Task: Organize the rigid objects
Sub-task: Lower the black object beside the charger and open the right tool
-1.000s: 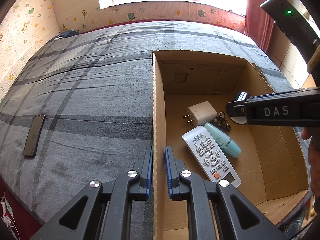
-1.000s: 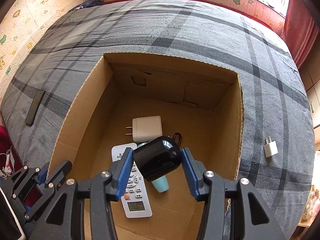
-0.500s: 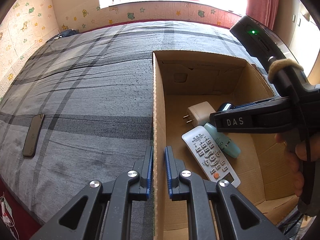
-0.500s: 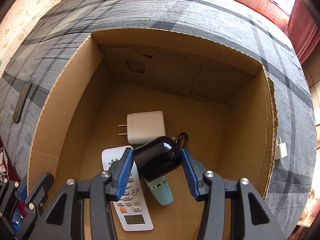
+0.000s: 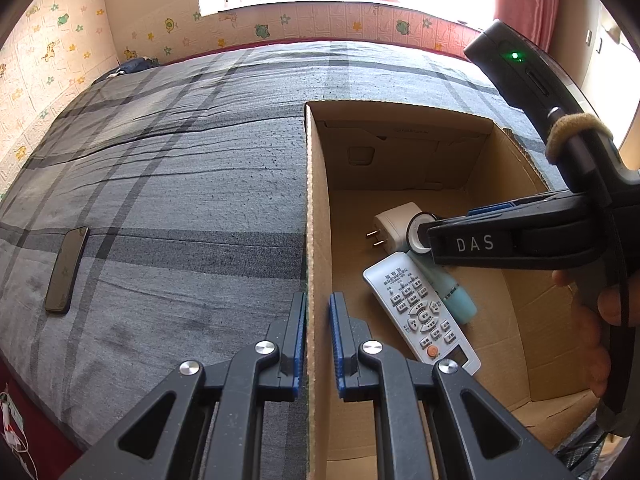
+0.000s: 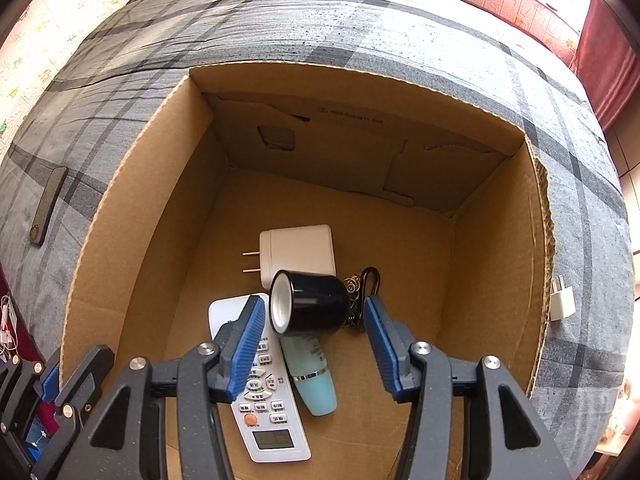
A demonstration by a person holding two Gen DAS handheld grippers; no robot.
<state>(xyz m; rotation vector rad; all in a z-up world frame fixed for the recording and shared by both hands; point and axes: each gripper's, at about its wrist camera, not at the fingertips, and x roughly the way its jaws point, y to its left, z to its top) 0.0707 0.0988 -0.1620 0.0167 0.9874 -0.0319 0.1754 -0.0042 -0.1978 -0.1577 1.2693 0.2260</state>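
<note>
Since the earlier frame your right gripper (image 6: 314, 336) had been opening, its spread jaws freeing the black cylindrical cup (image 6: 310, 304) onto the white remote control (image 6: 262, 384) inside the brown cardboard box (image 6: 120, 216), whose left wall your clenched left gripper (image 5: 318, 340) pinched, leaving the dark phone (image 5: 66, 270) and small white plug (image 6: 562, 300) on the bed.

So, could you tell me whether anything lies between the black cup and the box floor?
Yes: the charger and the teal tube lie directly under the cup, between it and the floor of the box.
</note>
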